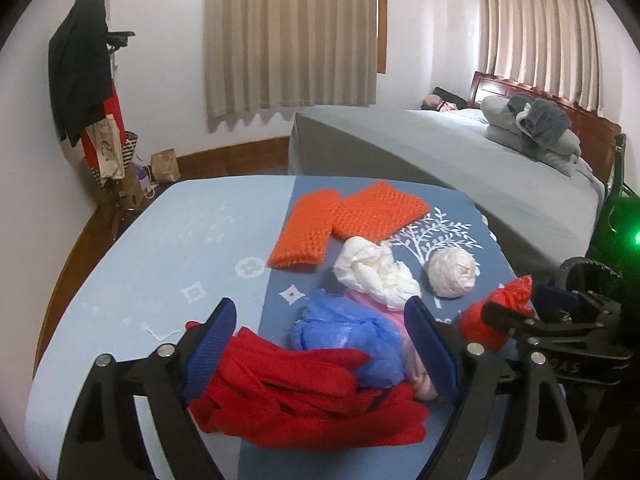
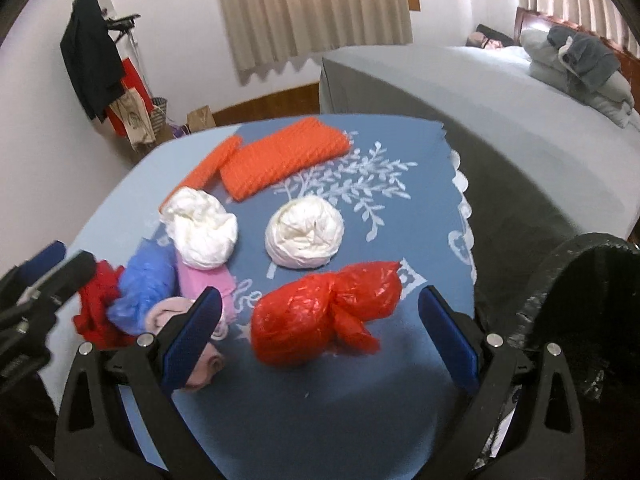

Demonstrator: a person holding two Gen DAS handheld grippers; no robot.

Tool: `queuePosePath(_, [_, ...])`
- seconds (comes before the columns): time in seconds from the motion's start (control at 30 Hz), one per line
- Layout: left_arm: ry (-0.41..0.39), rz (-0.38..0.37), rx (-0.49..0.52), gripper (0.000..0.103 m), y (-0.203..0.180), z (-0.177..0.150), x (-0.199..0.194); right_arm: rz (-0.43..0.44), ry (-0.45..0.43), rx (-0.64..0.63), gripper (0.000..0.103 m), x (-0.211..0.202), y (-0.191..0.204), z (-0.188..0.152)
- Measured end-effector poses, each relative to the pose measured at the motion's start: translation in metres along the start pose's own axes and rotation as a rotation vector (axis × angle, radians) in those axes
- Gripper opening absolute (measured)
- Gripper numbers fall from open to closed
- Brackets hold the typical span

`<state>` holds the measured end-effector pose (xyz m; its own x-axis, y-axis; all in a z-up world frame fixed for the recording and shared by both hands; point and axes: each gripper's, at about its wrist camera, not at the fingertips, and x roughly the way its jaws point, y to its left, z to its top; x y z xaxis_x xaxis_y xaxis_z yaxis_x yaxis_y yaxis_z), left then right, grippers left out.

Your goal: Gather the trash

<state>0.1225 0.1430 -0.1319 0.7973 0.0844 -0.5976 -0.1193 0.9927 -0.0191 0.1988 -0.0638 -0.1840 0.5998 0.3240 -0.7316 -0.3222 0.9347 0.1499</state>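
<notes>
- Your left gripper [image 1: 322, 344] stands wide, blue pads [image 1: 430, 344] apart at the bottom of the left wrist view, nothing pinched; the blue bag [image 1: 344, 336] and red cloth [image 1: 304, 396] lie between and below the fingers.
- Your right gripper [image 2: 320, 340] is likewise spread wide at the bottom of the right wrist view, the red bag [image 2: 324, 316] lying between its pads, untouched on both sides.
- Just left of the red bag, lower left of that view: a pink cloth [image 2: 204, 284] beside the blue bag and red cloth.
- Centre of frame: two white bags, one crumpled [image 2: 200, 228] and one round [image 2: 306, 236], apart on the blue tablecloth [image 2: 400, 208].
- Beyond them, upper centre: two orange knits [image 2: 280, 156], side by side.
- Right edge, lower: a black-lined bin [image 2: 580, 292] beside the table.
- Upper right: a grey bed [image 2: 480, 92]; upper left, a coat rack [image 2: 92, 52].
</notes>
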Motion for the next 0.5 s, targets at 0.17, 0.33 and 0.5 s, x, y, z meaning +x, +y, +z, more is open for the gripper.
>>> queuePosePath(0.17, [0.001,0.002,-0.01,0.084,0.008,0.003,0.005,-0.009,0.042,0.001,0.091,0.017,-0.003,-0.004])
queuePosePath(0.33, [0.003,-0.013,-0.01,0.084,0.008,0.004,0.01,0.028,0.078,-0.012,0.063,0.026,0.001,-0.005])
queuePosePath(0.5, [0.005,-0.037,-0.008,0.08,0.003,0.011,0.017,0.088,0.089,-0.017,0.041,0.024,0.003,0.0])
